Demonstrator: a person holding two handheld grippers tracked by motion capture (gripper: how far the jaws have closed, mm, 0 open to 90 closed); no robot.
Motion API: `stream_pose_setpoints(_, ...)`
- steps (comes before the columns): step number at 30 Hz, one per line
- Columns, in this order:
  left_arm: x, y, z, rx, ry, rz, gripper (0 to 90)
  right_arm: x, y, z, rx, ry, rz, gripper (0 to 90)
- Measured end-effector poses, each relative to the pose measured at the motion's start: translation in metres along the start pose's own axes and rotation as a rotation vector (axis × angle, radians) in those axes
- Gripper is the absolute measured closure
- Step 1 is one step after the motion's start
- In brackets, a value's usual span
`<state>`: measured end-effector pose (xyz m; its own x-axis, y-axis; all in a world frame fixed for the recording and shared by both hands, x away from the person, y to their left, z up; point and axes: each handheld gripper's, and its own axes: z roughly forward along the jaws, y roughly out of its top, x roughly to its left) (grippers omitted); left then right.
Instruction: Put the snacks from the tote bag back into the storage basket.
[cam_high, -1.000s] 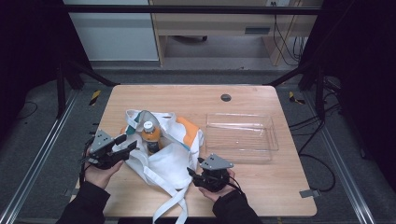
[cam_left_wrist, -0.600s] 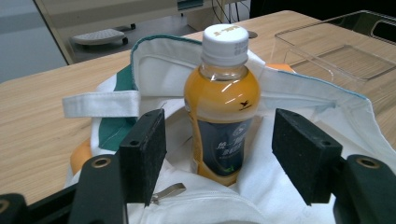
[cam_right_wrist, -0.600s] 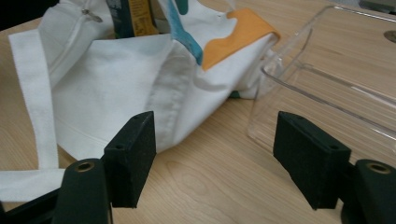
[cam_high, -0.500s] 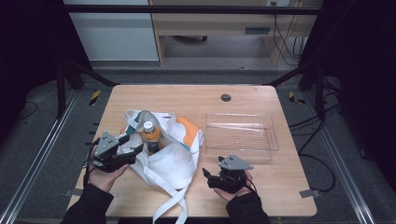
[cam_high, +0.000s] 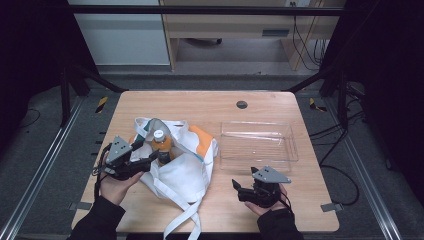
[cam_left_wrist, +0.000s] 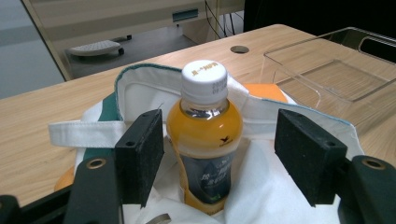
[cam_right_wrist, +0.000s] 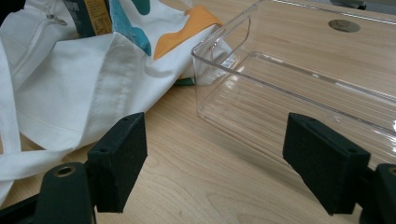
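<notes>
A white tote bag (cam_high: 185, 170) with orange and teal patches lies on the wooden table's left half. A bottle of orange drink (cam_high: 161, 145) with a white cap stands upright in its mouth. My left gripper (cam_high: 148, 156) reaches in from the left. In the left gripper view the bottle (cam_left_wrist: 205, 140) stands between the jaws of that gripper (cam_left_wrist: 224, 154), which have just been opening, both pads clear of it. My right gripper (cam_high: 244, 178) hovers near the front edge, right of the bag. Its jaws (cam_right_wrist: 219, 158) have just been opening with nothing between them.
A clear plastic tray (cam_high: 292, 150) sits right of the bag, and its near wall (cam_right_wrist: 224, 60) stands just beyond the right jaws. The bag's straps (cam_high: 185, 220) trail toward the front edge. A round hole (cam_high: 242, 104) marks the far middle of the table.
The right gripper has drawn away from the bag's edge to the right, jaws spreading. The left gripper's jaws have widened around the bottle, and it shifted slightly.
</notes>
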<state>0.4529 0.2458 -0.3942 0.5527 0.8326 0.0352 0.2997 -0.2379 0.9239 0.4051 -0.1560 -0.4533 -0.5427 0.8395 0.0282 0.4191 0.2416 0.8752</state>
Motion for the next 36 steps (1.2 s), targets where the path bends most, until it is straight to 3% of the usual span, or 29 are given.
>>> stream_pose_setpoints(17, 0.004, 0.015, 0.012, -0.023, 0.017, -0.014, 33.7, -0.016, -0.009, -0.019, -0.017, -0.003, 0.015, 21.3)
stream_pose_setpoints(28, -0.001, 0.014, 0.033, -0.012, 0.04, 0.005, 42.0, -0.025, -0.013, -0.028, -0.014, -0.017, 0.024, 21.3)
stream_pose_setpoints(36, 0.002, 0.01, 0.044, 0.004, 0.052, -0.002, 48.5, -0.03, -0.016, -0.029, -0.005, -0.025, 0.032, 21.4)
